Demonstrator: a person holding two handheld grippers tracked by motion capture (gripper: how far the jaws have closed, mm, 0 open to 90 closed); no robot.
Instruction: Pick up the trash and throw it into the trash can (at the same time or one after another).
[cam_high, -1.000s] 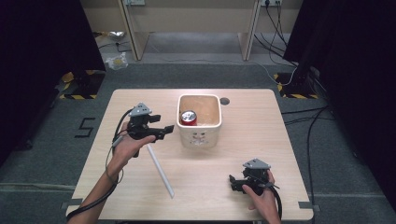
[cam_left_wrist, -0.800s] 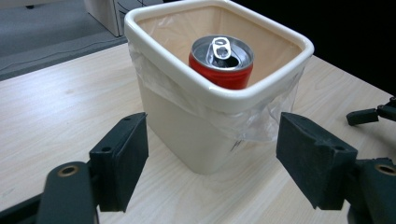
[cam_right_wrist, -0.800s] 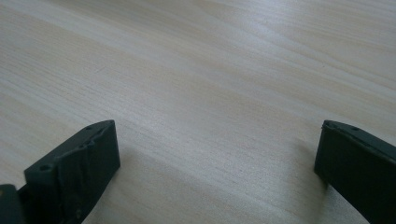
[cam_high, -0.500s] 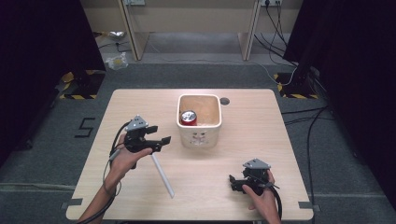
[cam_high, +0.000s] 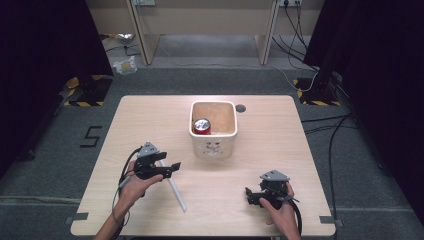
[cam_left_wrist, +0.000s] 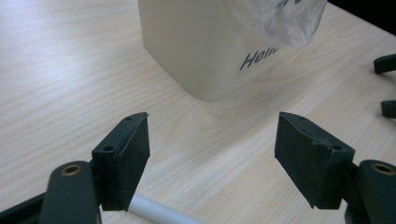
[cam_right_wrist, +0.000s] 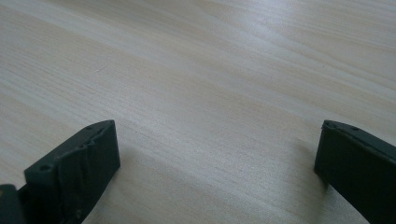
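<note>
Near the counter (cam_high: 150, 115)'s left front, the left tool (cam_high: 170, 169) is held wide open and empty above the white tube (cam_high: 176, 190); the right tool (cam_high: 248, 195), likewise open, is surrounded by bare wood.

White tube (cam_high: 175, 189): a slim, straight, pale cylinder lying flat on the light wooden table (cam_high: 280, 150), running diagonally from near the left gripper (cam_high: 167, 169) toward the table's near edge. Its upper end (cam_left_wrist: 159, 212) lies under that gripper's widely parted jaws, which do not touch it, just left of the cream bin (cam_high: 214, 145).
</note>
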